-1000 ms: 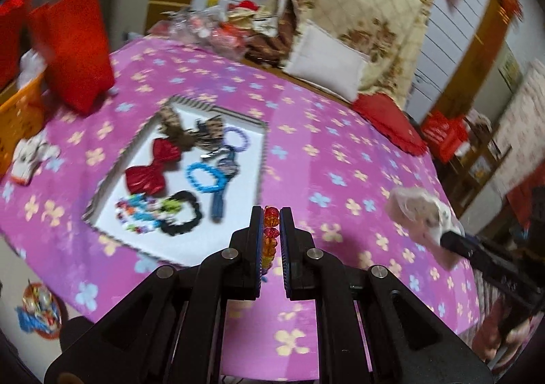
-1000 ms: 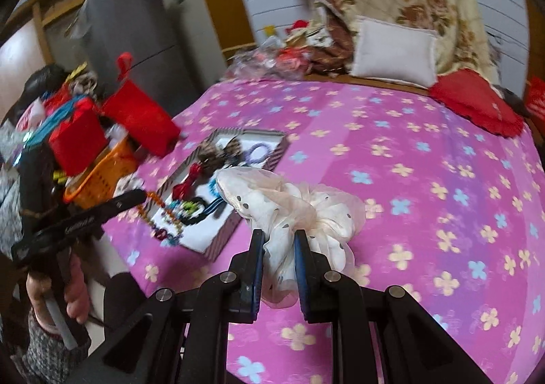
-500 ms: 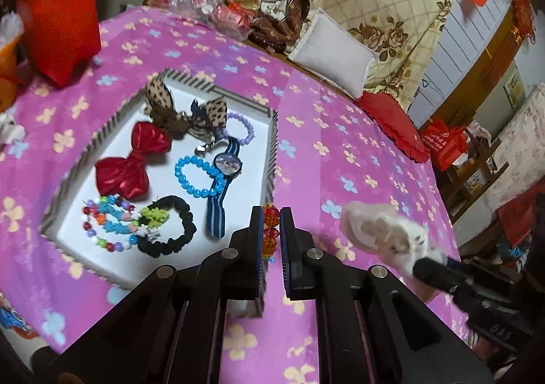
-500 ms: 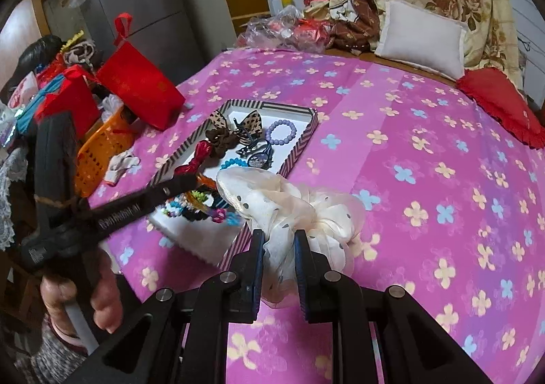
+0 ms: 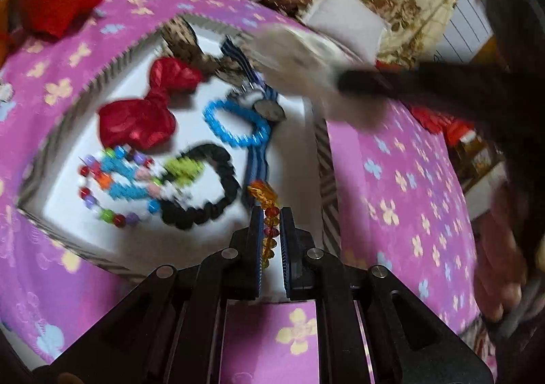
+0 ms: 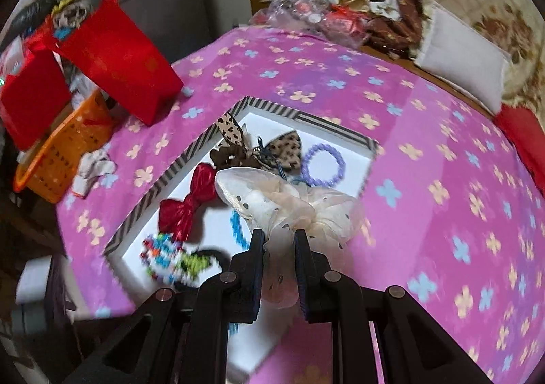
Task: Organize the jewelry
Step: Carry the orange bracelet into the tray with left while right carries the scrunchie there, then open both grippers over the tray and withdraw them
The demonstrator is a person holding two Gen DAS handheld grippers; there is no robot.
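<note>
Beads of an amber bracelet sit pinched in the left hand-held gripper, above the striped tray's white floor near its right rim. The right hand-held gripper clamps a cream dotted scrunchie over the tray's middle, above the red bow. No legible writing.

Bare white tray floor beside black scrunchie; red bow farther in
</note>
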